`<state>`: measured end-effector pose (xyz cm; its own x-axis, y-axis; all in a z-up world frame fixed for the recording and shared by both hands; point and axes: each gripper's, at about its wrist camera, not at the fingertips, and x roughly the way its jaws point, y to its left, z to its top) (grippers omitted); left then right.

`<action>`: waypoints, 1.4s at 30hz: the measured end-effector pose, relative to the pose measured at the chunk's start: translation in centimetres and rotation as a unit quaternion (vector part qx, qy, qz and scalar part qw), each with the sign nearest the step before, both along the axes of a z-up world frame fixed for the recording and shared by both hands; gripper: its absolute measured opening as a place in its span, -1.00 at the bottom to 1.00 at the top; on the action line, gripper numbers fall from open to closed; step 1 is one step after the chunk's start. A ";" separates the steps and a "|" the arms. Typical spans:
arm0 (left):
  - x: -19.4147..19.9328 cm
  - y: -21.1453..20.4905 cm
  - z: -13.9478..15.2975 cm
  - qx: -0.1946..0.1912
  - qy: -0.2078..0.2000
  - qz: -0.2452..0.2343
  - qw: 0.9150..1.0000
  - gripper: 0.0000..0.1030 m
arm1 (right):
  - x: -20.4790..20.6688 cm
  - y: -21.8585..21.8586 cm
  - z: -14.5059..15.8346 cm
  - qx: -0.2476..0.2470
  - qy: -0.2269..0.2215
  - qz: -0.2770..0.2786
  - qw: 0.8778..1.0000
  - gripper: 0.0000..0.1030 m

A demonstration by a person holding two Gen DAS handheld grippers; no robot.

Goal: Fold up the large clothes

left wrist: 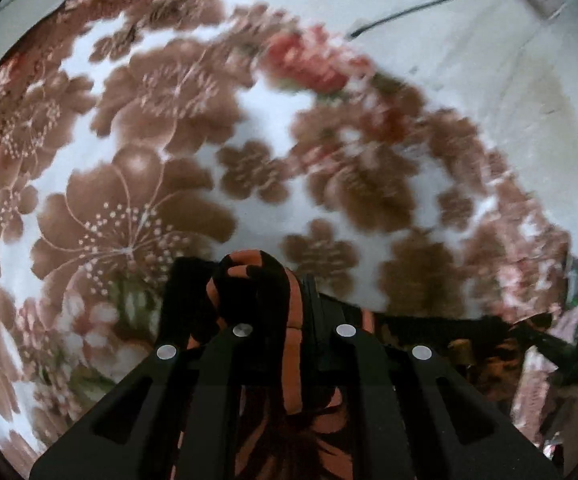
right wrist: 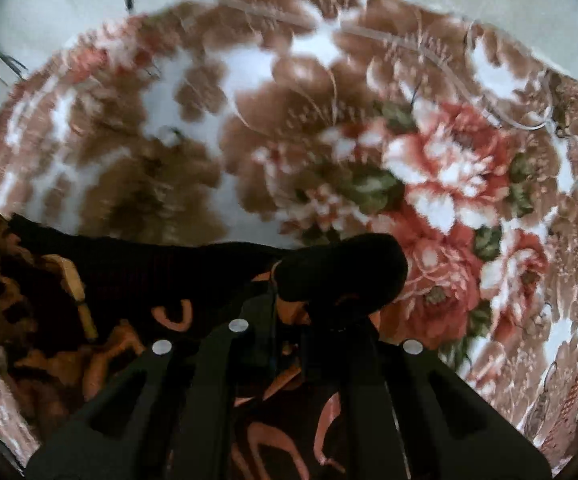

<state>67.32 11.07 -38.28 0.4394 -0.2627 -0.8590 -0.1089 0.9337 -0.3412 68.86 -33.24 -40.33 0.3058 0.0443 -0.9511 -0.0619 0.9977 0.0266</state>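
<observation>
Between both grippers (left wrist: 289,300) (right wrist: 289,304), bunched garment (left wrist: 273,432)

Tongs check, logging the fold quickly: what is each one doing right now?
Left tongs: shut on the black-and-orange garment.
Right tongs: shut on a black bunch of the same garment.

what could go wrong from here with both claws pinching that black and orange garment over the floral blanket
The left claw holds only a bunched bit of the black and orange garment, so it might slip free mid-fold. The right claw grips a thick wad, which could leave a lumpy crease. Both views are motion-blurred over the plush floral blanket, so dragging cloth may snag and fold unevenly.
</observation>
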 end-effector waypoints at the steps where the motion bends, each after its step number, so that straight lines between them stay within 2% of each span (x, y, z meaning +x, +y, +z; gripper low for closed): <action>1: 0.3 0.1 -1.0 0.000 0.008 0.000 1.000 -0.83 | 0.4 -0.1 -1.2 -0.008 0.002 0.004 1.000 -0.85; 4: 0.6 -0.1 -2.7 0.015 0.015 -0.013 1.000 -0.78 | 0.8 0.4 -3.1 -0.037 0.004 0.033 0.999 -0.85; 6: 0.7 -0.1 -2.9 0.011 0.017 -0.014 1.000 -0.74 | 0.8 0.6 -3.1 -0.043 0.003 0.049 0.998 -0.83; 8: 0.8 0.3 -2.6 -0.023 0.020 -0.015 0.999 -0.45 | 0.8 0.3 -2.2 -0.023 0.002 0.044 0.999 -0.69; 9: 0.8 0.3 -2.3 -0.033 0.018 -0.017 0.999 -0.26 | 0.8 -0.1 -1.5 -0.007 0.000 0.039 0.999 -0.53; 10: 0.8 0.4 -1.8 -0.041 0.016 -0.018 0.999 -0.09 | 0.7 -0.4 -0.7 0.002 -0.003 0.036 0.999 -0.19; 11: 0.7 0.3 -1.1 -0.047 0.011 -0.016 0.999 0.02 | 0.5 -0.5 0.1 -0.003 -0.011 0.033 0.999 0.06; 12: 0.4 0.5 -0.1 -0.053 0.000 -0.012 0.998 0.21 | 0.3 -0.8 1.0 -0.003 -0.018 0.034 0.999 0.26; 13: 0.2 0.6 0.7 -0.059 -0.010 -0.010 0.998 0.30 | 0.2 -0.7 1.8 0.002 -0.020 0.038 0.999 0.27; 14: -0.1 0.7 1.5 -0.062 -0.020 -0.010 0.998 0.30 | -0.1 -0.9 2.7 0.008 -0.022 0.045 0.999 0.27; 16: -0.9 0.9 3.4 -0.045 -0.044 -0.013 0.998 0.38 | -0.7 -0.9 4.0 0.005 -0.026 0.061 0.998 0.27; 18: -1.7 0.8 4.5 -0.009 -0.062 -0.023 0.998 0.45 | -1.4 -0.8 4.7 0.004 -0.030 0.076 0.997 0.28; 20: -2.7 0.5 4.6 0.033 -0.063 -0.042 0.997 0.47 | -2.3 -1.6 5.0 0.024 -0.032 0.078 0.996 0.39; 22: -3.3 0.4 4.1 0.067 -0.059 -0.057 0.994 0.47 | -3.3 -2.4 5.5 0.019 -0.048 0.072 0.996 0.92; 25: -4.3 0.2 3.2 0.118 -0.059 -0.087 0.987 0.49 | -4.3 -3.7 6.5 0.034 -0.073 0.089 0.993 0.90; 29: -5.0 0.2 1.8 0.159 -0.059 -0.112 0.979 0.51 | -4.5 -5.3 5.3 -0.042 -0.077 0.101 0.991 0.90; 31: -4.8 0.1 1.0 0.187 -0.061 -0.124 0.973 0.53 | -4.2 -5.9 3.4 -0.093 -0.077 0.105 0.987 0.90; 33: -4.2 0.0 0.1 0.211 -0.057 -0.134 0.967 0.53 | -3.9 -6.4 1.8 -0.119 -0.076 0.108 0.984 0.90; 36: -3.0 0.0 -0.5 0.217 -0.059 -0.144 0.964 0.53 | -3.0 -6.4 -0.3 -0.135 -0.082 0.110 0.981 0.90; 42: 0.1 -0.4 -1.4 0.185 -0.061 -0.178 0.965 0.52 | -0.3 -4.2 -3.3 -0.127 -0.073 0.149 0.978 0.90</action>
